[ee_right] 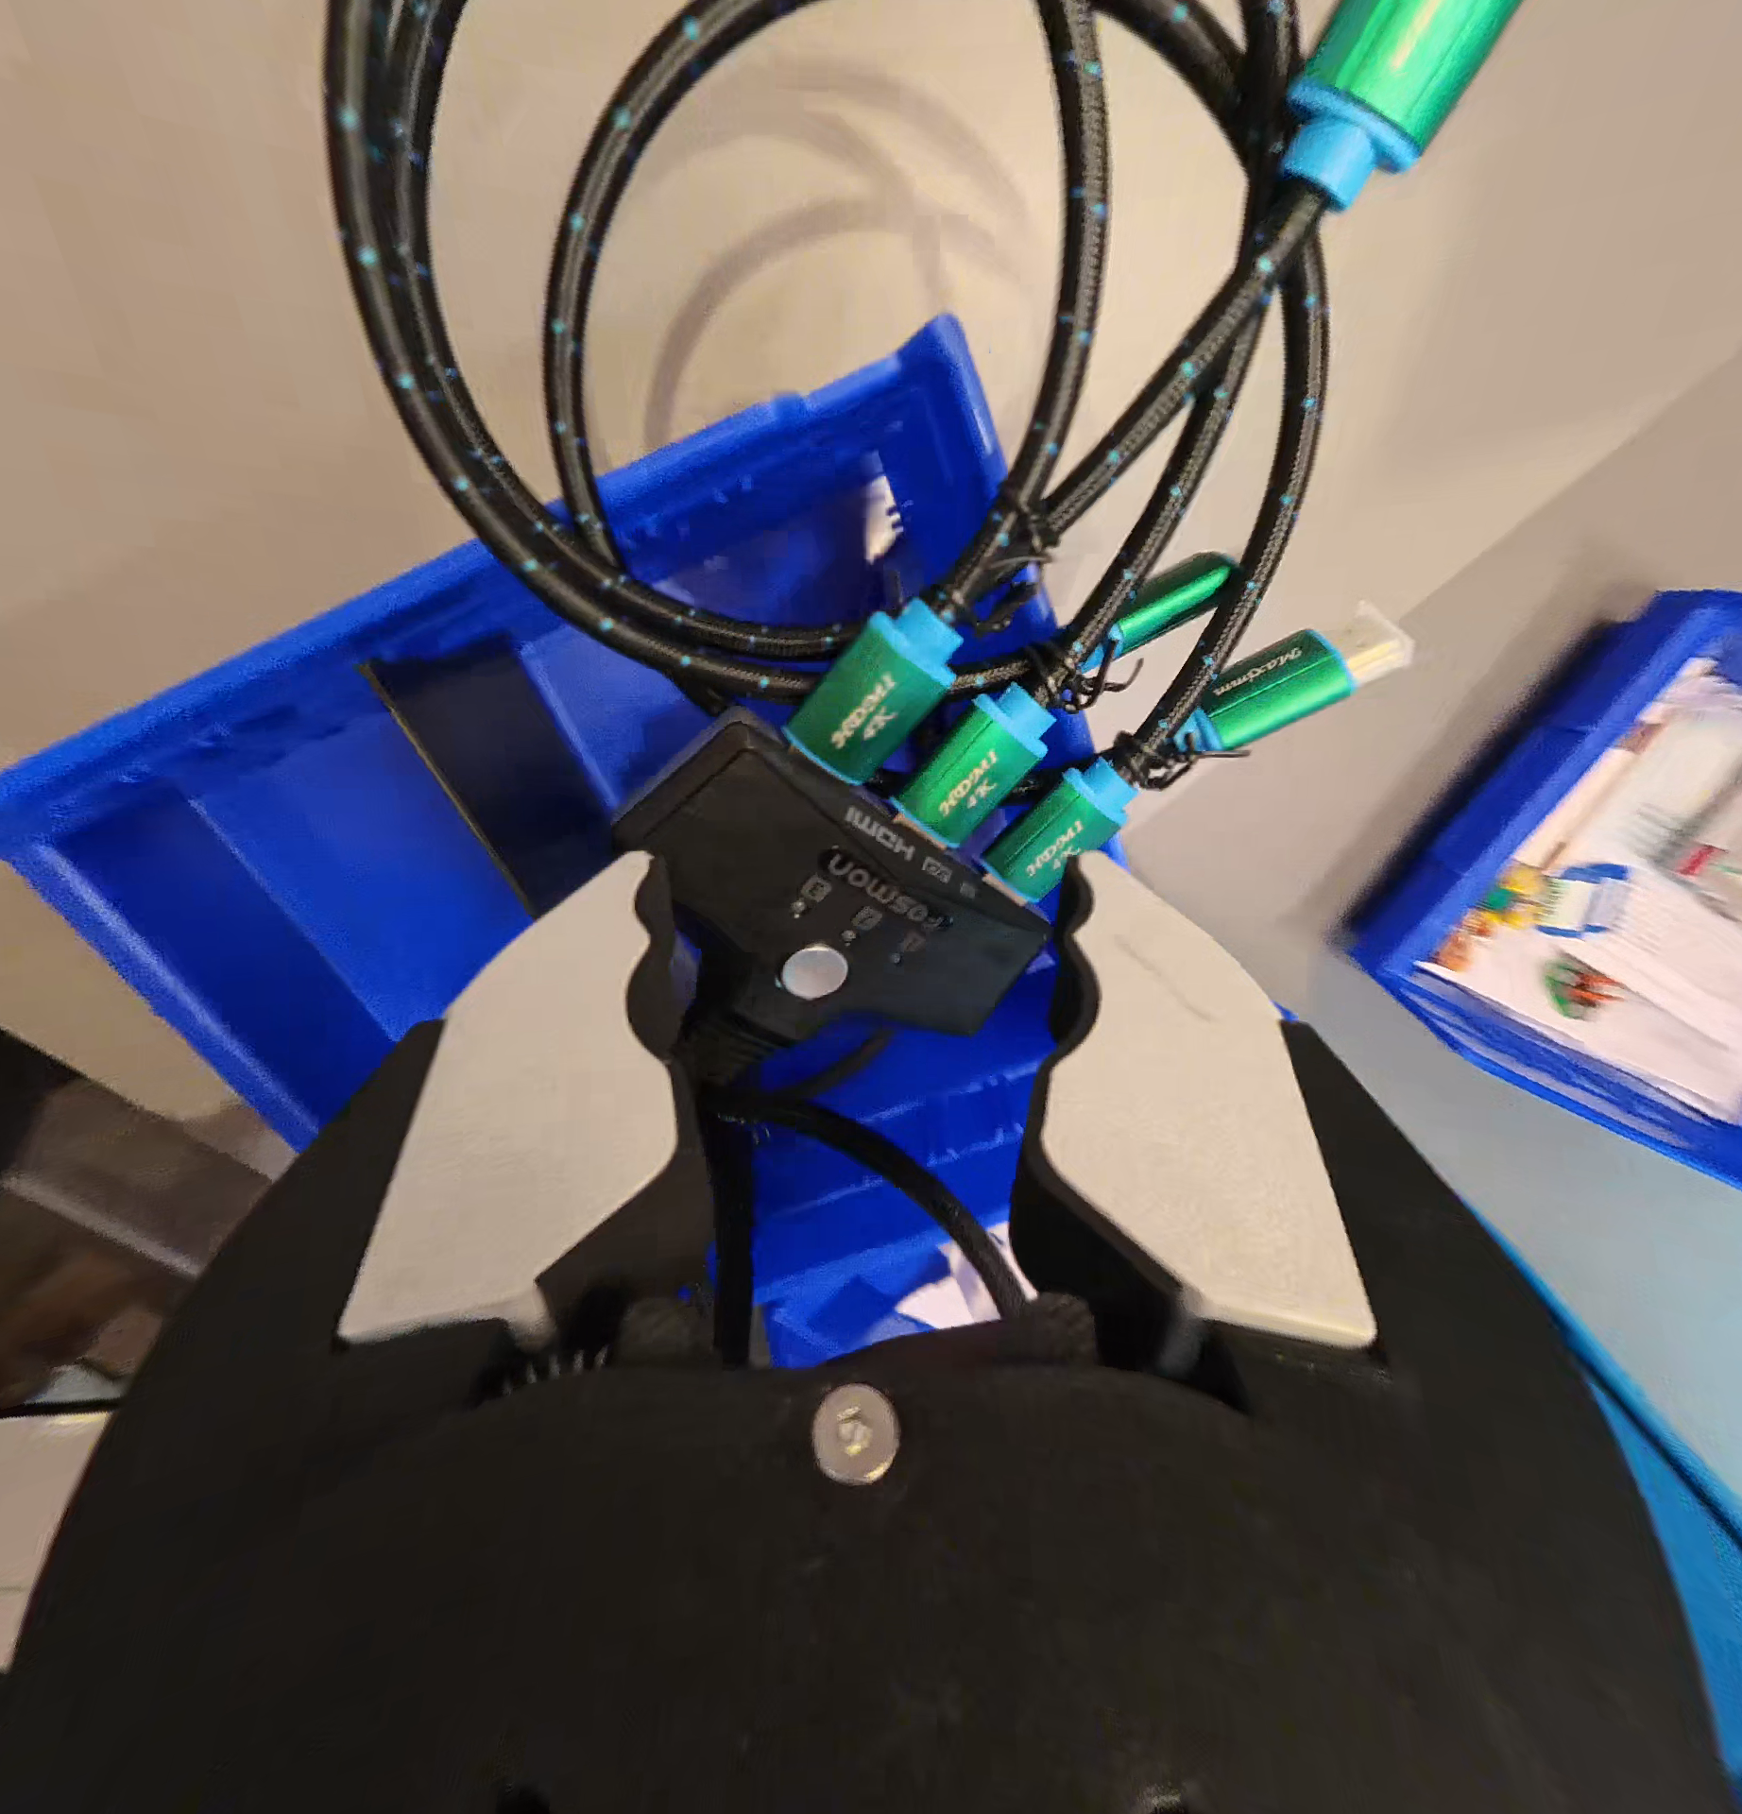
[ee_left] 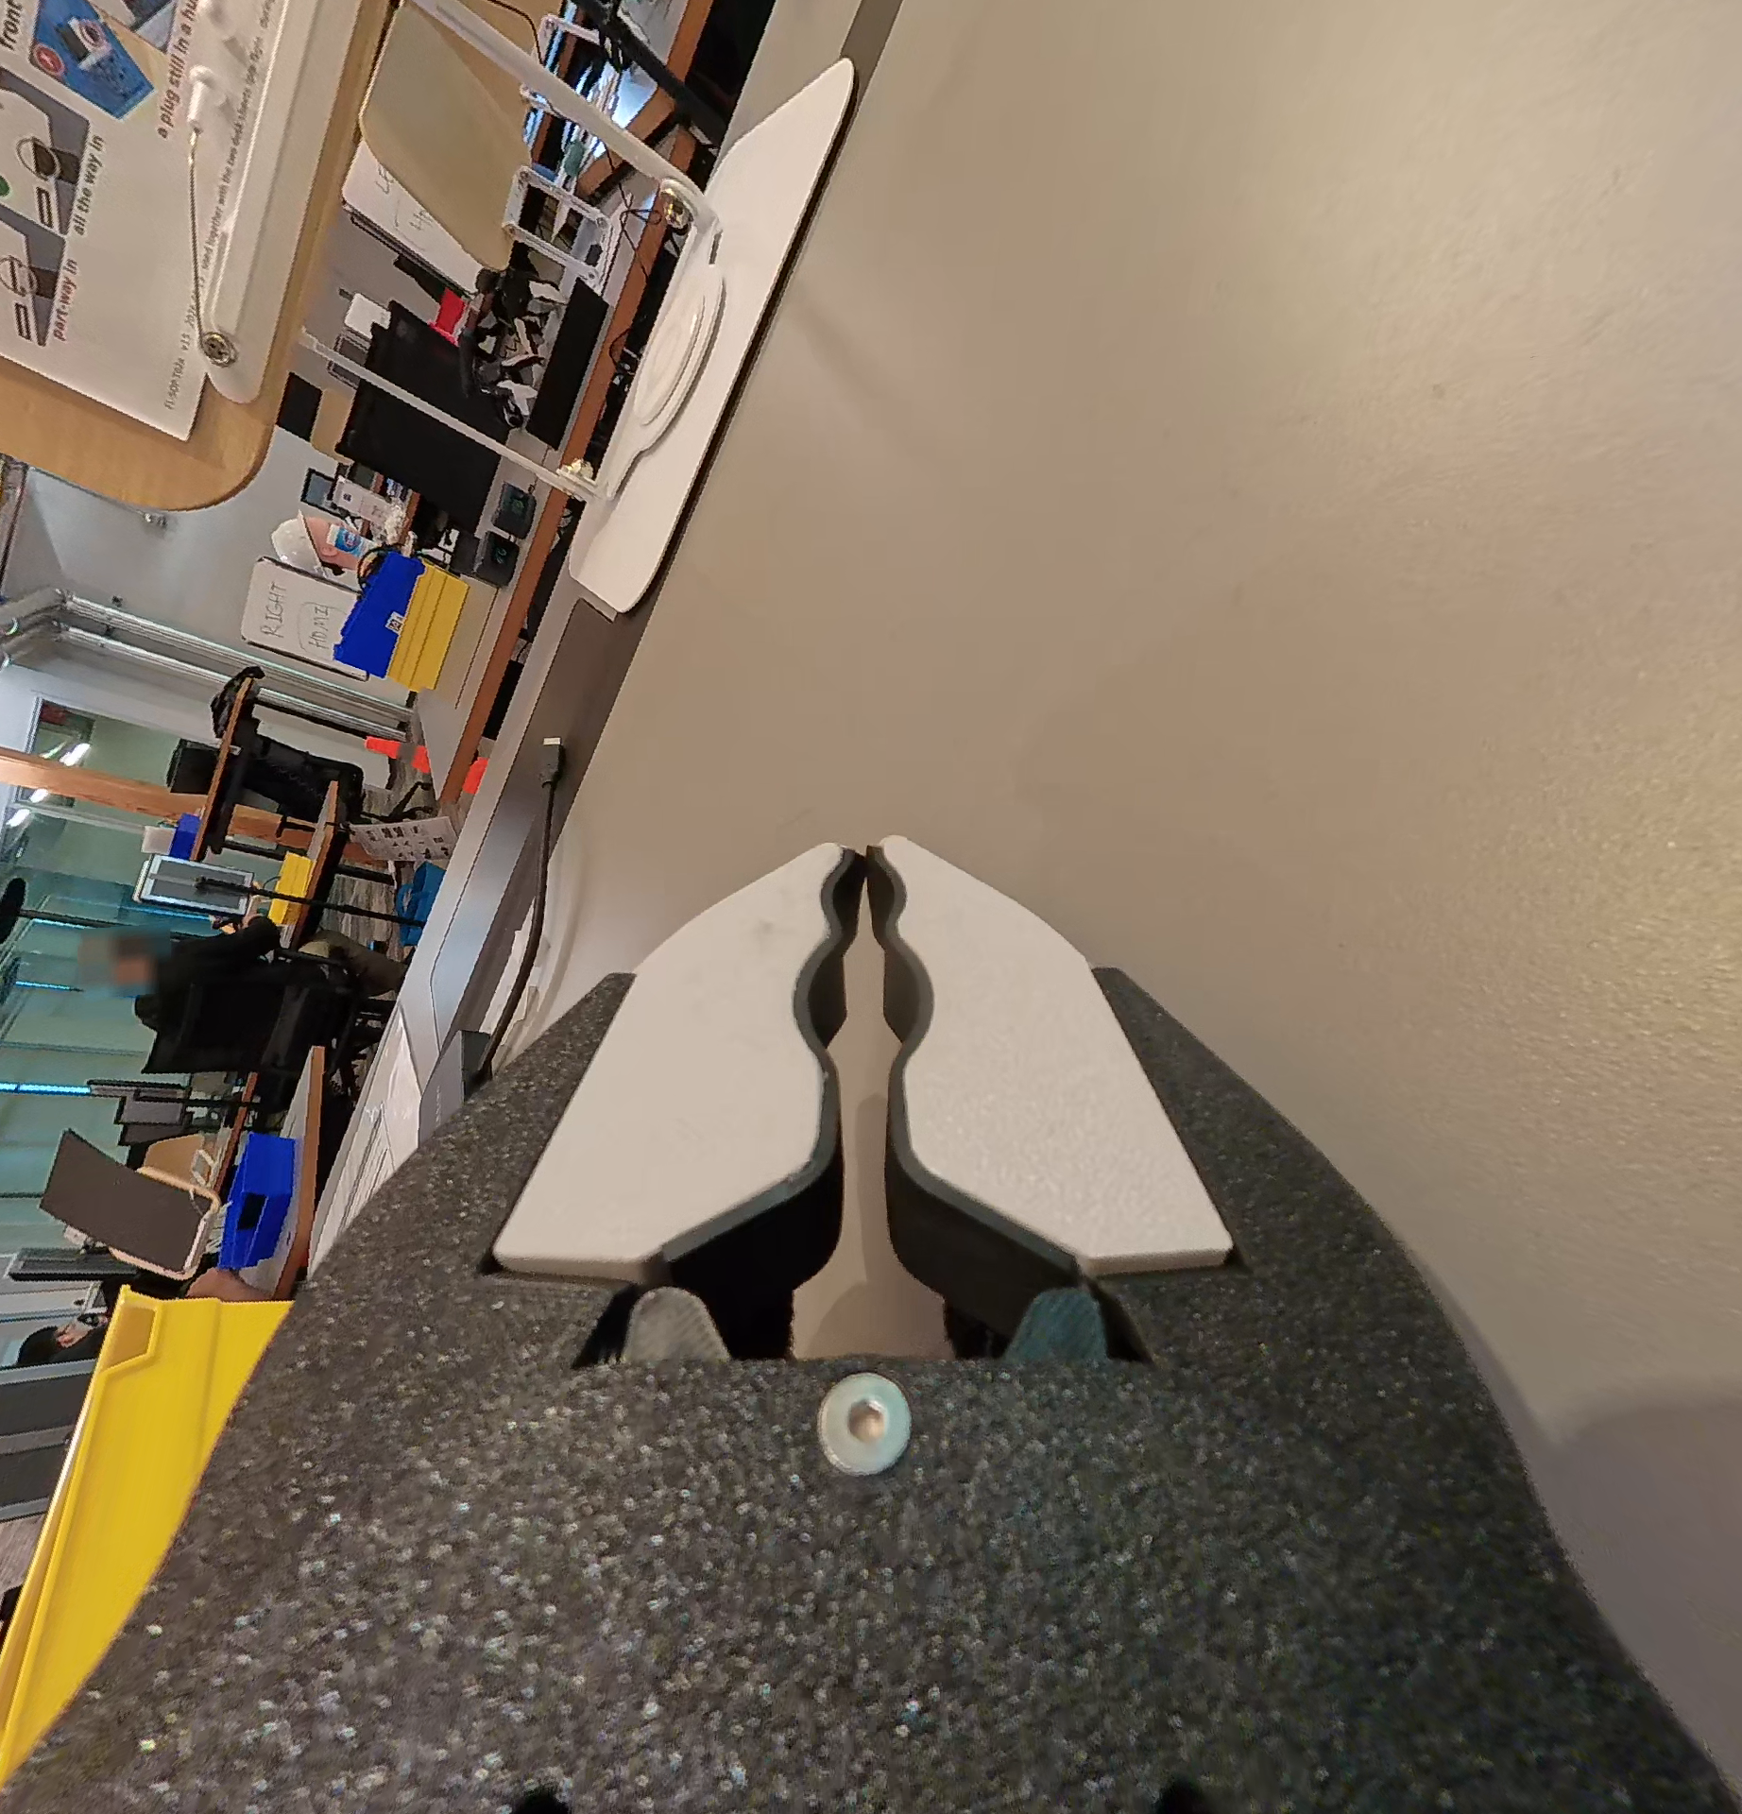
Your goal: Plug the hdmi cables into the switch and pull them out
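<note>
While the right gripper (ee_right: 859,879) has its fingers clamped wide across a black switch box (ee_right: 769,864), 1 finger on each short end, the box hangs above a blue bin (ee_right: 288,785) near the surface's (ee_right: 160,294) edge. 3 green plugs (ee_right: 975,775) sit in the box, and their braided cables (ee_right: 474,412) loop away in tied coils. The box looks rigid, light and smooth-sided, so a hold across its ends suits it. The floppy coils probably add swinging weight and could tug at the plugs.

Only the right wrist view shows the box, the cables and a 2nd blue bin (ee_right: 1534,785) of papers. Only the left wrist view shows the left gripper (ee_left: 865,864), fingers together on nothing, over bare surface (ee_left: 1240,491), with a yellow bin (ee_left: 111,1472) and a white mat (ee_left: 749,294) at the far edge.
</note>
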Available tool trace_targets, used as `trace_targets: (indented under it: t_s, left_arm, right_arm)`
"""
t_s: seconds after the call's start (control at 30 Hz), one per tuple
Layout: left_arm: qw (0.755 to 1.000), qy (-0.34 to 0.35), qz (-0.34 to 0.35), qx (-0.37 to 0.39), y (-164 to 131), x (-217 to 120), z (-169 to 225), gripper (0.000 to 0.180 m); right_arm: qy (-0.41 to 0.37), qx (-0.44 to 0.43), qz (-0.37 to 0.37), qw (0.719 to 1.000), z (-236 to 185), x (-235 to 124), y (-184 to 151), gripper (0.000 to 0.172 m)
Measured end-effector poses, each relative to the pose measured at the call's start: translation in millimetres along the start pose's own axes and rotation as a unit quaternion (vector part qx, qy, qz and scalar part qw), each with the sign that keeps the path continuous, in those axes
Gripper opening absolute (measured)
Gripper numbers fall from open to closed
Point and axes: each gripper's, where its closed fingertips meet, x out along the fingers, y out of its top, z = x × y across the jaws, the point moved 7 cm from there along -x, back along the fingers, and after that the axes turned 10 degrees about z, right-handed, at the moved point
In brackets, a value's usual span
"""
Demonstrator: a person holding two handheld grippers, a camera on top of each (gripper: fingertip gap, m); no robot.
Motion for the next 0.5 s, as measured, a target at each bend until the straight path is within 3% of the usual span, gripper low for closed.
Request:
trace_targets:
  t_s: [0.2, 0.5]
  left_arm:
    - [1.000, 0.000, -0.002, 0.001, 0, 0, 0, 0.000]
    - [1.000, -0.001, -0.002, 0.001, 0, 1, 0, 0.000]
  right_arm:
    - [0.070, 0.097, 0.019, 0.993, 18, 17, -16, 0.101]
    - [0.055, 0.114, 0.056, 0.990, 6, 20, -24, 0.092]
